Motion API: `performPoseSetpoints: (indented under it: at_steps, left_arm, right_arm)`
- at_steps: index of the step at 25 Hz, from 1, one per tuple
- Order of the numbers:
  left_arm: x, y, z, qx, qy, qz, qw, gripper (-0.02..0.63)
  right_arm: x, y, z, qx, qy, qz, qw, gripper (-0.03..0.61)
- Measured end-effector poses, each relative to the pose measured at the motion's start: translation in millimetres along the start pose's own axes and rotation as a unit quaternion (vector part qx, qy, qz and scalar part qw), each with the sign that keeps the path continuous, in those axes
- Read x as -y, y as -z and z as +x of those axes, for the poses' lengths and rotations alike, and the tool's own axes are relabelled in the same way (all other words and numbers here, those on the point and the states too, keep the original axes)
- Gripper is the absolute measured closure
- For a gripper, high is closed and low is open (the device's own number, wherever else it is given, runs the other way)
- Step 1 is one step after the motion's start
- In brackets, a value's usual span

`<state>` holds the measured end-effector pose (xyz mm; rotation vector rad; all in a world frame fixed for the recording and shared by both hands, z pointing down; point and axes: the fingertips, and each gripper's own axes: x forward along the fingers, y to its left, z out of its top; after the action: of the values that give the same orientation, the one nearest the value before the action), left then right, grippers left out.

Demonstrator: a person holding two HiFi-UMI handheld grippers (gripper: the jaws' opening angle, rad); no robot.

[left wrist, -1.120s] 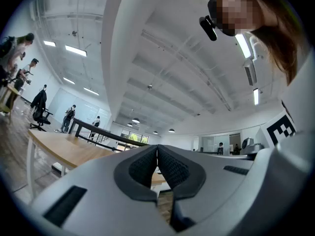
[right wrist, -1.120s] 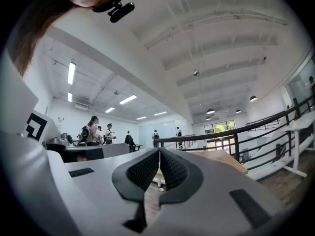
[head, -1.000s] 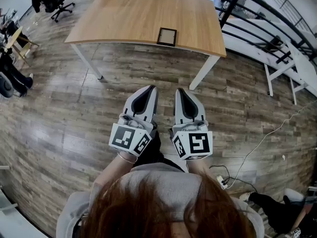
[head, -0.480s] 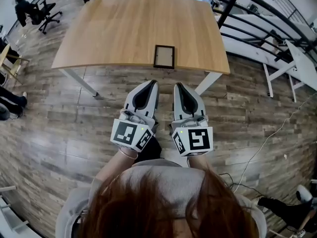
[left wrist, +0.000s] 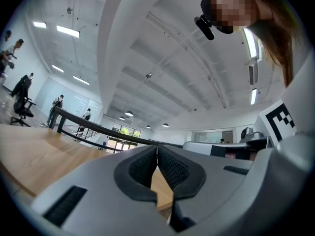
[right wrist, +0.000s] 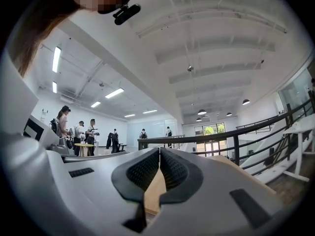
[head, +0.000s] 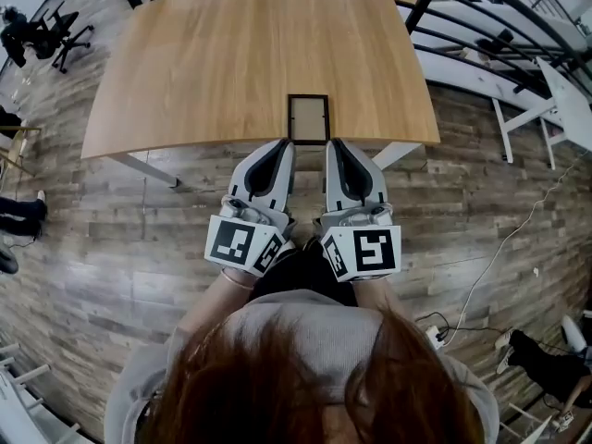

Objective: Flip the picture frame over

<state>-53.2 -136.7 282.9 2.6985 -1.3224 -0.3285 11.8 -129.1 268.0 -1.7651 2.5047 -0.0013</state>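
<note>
A small dark picture frame (head: 308,118) lies flat near the front edge of the wooden table (head: 203,63) in the head view. My left gripper (head: 285,143) and right gripper (head: 334,143) are held side by side, pointing at the table, their tips just short of the frame's near corners. Both are shut with nothing between the jaws. In the left gripper view the left gripper (left wrist: 157,146) shows its pads meeting, with only tabletop beyond. The right gripper (right wrist: 160,150) looks the same in the right gripper view. The frame shows in neither gripper view.
A black railing (head: 462,17) runs behind and right of the table, with white tables (head: 564,91) beyond it. Office chairs (head: 42,30) stand at the far left. A cable (head: 499,248) trails over the wooden floor at right. People stand far off (right wrist: 88,134).
I have walked up to the table: it and the frame have come much closer in the head view. Both grippers stayed shut and side by side, their tips now at the table's front edge.
</note>
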Motion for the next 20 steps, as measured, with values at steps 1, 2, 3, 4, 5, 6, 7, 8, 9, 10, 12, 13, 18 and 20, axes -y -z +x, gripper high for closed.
performPoseSetpoints:
  at_steps: [1,2,3,4,5,6,7,8,9,10,12,13,18,20]
  left_arm:
    - [-3,2,3,-0.002,-0.003,-0.003,1.0000,0.604]
    - [-6,4,6,-0.003,-0.007,-0.005,1.0000,0.605]
    - [-8,4,8,-0.004,-0.010,-0.006,0.9999,0.606]
    - [-9,3,9,-0.005,-0.013,-0.005,0.9999,0.604]
    - [-11,2,9,-0.005,-0.015,-0.004,0.9999,0.604]
    - [-12,0,8,-0.003,-0.019,-0.004,0.9998,0.604]
    - [-15,-1,8,-0.001,-0.023,-0.004,0.9997,0.606]
    - [-18,-2,8,0.000,-0.028,-0.005,0.9996,0.604]
    - [-21,-1,8,0.000,-0.033,-0.007,0.9994,0.606]
    - [-23,1,9,-0.001,-0.037,-0.009,0.9993,0.604]
    - [-27,10,13,-0.009,-0.045,-0.012,0.9989,0.604]
    - [-29,16,15,-0.014,-0.048,-0.013,0.9987,0.604]
    - [-34,46,16,-0.039,-0.061,-0.024,0.9971,0.606]
    - [-39,59,14,-0.051,-0.067,-0.028,0.9961,0.605]
  right_arm:
    - [3,3,4,-0.002,-0.001,0.003,1.000,0.561]
    - [5,5,7,-0.005,-0.003,0.005,1.000,0.561]
    - [7,8,11,-0.009,-0.006,0.005,1.000,0.561]
    - [7,10,14,-0.015,-0.010,0.002,1.000,0.561]
    - [7,13,16,-0.022,-0.013,-0.003,1.000,0.561]
    - [6,16,17,-0.027,-0.015,-0.011,0.999,0.561]
    - [6,19,19,-0.031,-0.016,-0.025,0.999,0.561]
    - [6,24,22,-0.037,-0.015,-0.049,0.998,0.561]
    - [7,30,25,-0.045,-0.014,-0.086,0.995,0.561]
    - [8,39,29,-0.056,-0.015,-0.135,0.989,0.560]
    - [10,66,38,-0.092,-0.031,-0.236,0.967,0.560]
    - [10,84,42,-0.114,-0.047,-0.274,0.954,0.560]
    - [12,172,53,-0.202,-0.124,-0.407,0.882,0.442]
    - [16,203,59,-0.218,-0.134,-0.452,0.854,0.430]
